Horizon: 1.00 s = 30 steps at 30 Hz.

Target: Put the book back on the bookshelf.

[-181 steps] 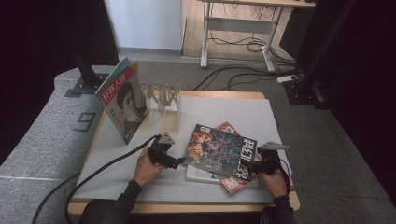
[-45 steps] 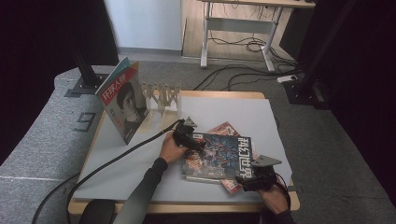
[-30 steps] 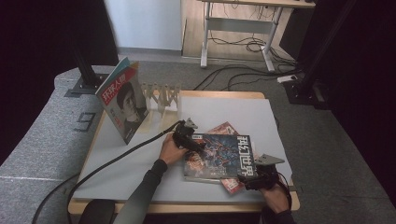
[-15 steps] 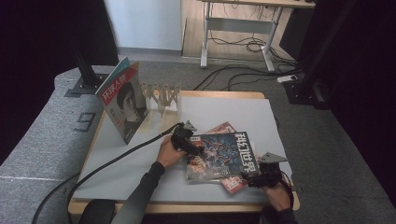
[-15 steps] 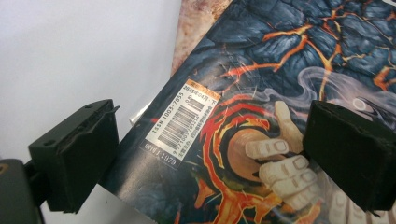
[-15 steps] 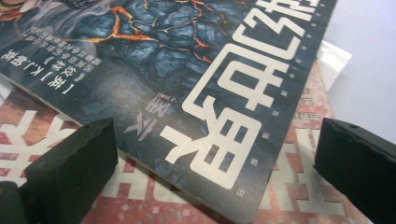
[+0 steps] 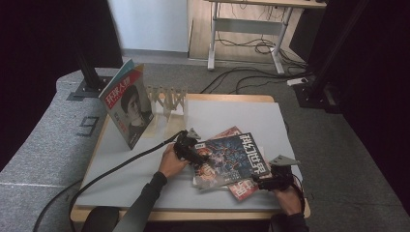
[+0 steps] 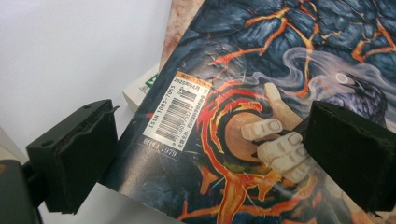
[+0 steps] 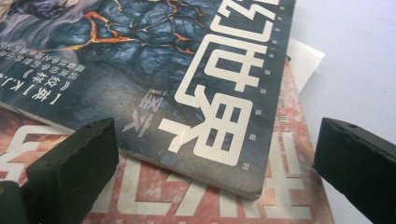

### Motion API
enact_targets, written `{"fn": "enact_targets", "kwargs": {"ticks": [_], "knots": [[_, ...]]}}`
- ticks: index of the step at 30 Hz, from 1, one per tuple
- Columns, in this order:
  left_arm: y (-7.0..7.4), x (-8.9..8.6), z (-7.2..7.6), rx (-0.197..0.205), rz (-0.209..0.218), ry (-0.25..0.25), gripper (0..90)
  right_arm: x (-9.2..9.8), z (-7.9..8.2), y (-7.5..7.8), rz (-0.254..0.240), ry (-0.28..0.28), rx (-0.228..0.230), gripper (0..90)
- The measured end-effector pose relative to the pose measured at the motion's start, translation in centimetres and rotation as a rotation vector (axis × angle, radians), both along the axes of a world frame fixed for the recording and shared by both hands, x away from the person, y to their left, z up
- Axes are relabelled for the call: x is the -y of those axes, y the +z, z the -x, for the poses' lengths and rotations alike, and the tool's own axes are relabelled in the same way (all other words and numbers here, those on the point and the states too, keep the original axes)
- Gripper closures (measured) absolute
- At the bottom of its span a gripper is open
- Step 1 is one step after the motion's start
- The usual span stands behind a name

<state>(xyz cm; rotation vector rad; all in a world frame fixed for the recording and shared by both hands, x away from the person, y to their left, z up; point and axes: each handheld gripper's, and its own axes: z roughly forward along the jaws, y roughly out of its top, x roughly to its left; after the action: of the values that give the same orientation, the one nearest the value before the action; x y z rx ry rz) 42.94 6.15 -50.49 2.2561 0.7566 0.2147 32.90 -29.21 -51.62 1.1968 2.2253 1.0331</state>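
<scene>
- Left claw (image 8: 205, 154): jaws spread, straddling the barcode corner of the dark magazine (image 7: 232, 158), which tops the stack at the front right of the surface (image 7: 227, 108).
- Right claw (image 9: 215, 177): jaws spread before the magazine's title corner; no contact visible.
- Risk: closing either claw may also pinch the red magazine (image 9: 196, 200) beneath, lifting both.
- Risk: an off-centre corner grip may let the glossy cover slip or crease.
- Count: two claws; three stacked publications, the lowest white one (image 8: 142, 88) barely visible; one upright magazine (image 7: 126, 108) in the rack (image 7: 167, 96).
</scene>
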Motion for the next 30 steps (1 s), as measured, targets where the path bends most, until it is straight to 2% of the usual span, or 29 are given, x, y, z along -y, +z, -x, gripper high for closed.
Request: {"fn": "enact_targets", "kwargs": {"ticks": [11,30], "knots": [[0.1,-0.6,1.0,-0.012,-0.009,-0.014,3.3,0.5,-0.9,0.0,0.002,-0.018,0.006,0.0],[0.0,-1.4,2.7,-0.041,0.028,-0.028,4.3,1.4,-2.8,0.1,0.005,-0.06,0.004,0.5]]}}
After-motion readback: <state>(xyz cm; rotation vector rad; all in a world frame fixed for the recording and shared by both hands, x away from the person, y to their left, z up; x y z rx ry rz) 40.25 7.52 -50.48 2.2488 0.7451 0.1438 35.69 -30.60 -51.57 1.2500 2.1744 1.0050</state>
